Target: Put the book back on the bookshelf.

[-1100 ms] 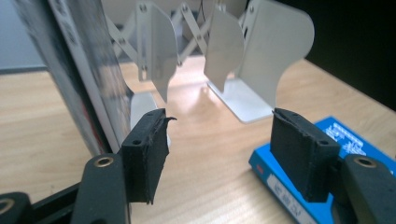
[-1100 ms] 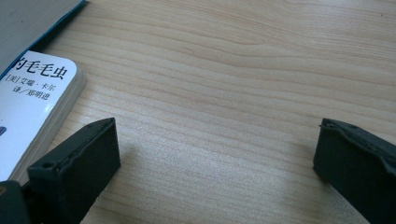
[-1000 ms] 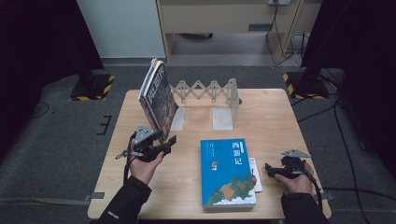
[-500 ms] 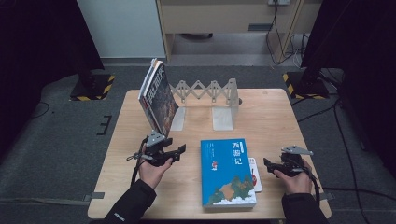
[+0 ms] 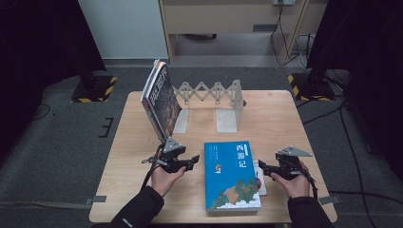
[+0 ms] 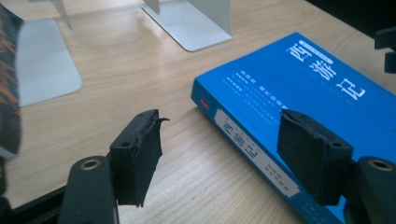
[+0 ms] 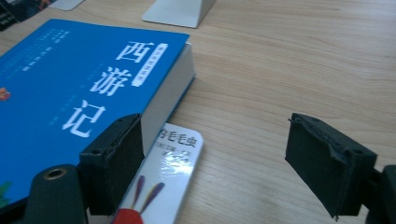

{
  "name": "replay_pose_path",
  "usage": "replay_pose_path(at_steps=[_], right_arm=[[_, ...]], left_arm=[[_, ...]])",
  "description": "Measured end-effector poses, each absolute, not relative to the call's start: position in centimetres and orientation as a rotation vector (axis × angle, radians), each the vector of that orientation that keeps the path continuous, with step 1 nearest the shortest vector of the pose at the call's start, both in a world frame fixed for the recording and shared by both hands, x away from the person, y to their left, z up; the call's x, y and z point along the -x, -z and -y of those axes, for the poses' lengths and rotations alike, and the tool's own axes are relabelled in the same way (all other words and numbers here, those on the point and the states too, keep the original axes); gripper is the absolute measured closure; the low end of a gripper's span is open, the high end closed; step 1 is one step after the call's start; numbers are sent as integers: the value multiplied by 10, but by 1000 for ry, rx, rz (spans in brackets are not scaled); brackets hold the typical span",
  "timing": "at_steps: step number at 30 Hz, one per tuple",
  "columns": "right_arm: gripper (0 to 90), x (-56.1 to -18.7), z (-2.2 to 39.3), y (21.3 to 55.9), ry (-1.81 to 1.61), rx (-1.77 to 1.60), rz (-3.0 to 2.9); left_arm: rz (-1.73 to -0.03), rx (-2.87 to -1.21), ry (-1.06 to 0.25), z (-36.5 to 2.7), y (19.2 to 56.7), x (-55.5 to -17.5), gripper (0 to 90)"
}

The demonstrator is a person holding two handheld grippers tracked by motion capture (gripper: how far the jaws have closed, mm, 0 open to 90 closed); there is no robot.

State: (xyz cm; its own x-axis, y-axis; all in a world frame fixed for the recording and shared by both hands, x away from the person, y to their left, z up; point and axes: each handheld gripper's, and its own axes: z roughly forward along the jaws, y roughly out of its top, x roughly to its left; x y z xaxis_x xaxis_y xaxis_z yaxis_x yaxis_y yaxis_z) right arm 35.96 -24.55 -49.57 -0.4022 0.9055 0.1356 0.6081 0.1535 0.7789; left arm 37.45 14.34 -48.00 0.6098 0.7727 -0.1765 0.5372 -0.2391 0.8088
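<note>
- Here, the blue book [image 5: 232, 175] is lying flat on the table [image 5: 285, 123], cover up, near the front edge and in front of the bookend [image 5: 209, 107].
- A thin white book [image 7: 163, 182] is peeking out from under the blue book's right side, its end sticking past the page edge.
- The left gripper [image 5: 192, 161] is hovering just left of the blue book, close to its spine; the jaws are standing apart with nothing between them, having just been opening, and the blue book's spine corner is sitting ahead of the right jaw in the left gripper view.
- The right gripper [image 5: 261, 168] is hanging just right of the blue book, over the white book; its jaws have just been closing yet are standing fairly wide, empty, pressing on nothing.
- Behind and left of the blue book, a dark book [image 5: 160, 97] is leaning upright against the bookend's left plate.
</note>
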Motion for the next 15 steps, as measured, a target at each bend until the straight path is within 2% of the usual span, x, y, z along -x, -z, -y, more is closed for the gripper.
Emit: replay_pose_path(at_steps=[15], right_arm=[[189,-359,226,499,-1165,-1427,-2164]], left_arm=[[-1050,-1970,-199,-117,507,-379,274]])
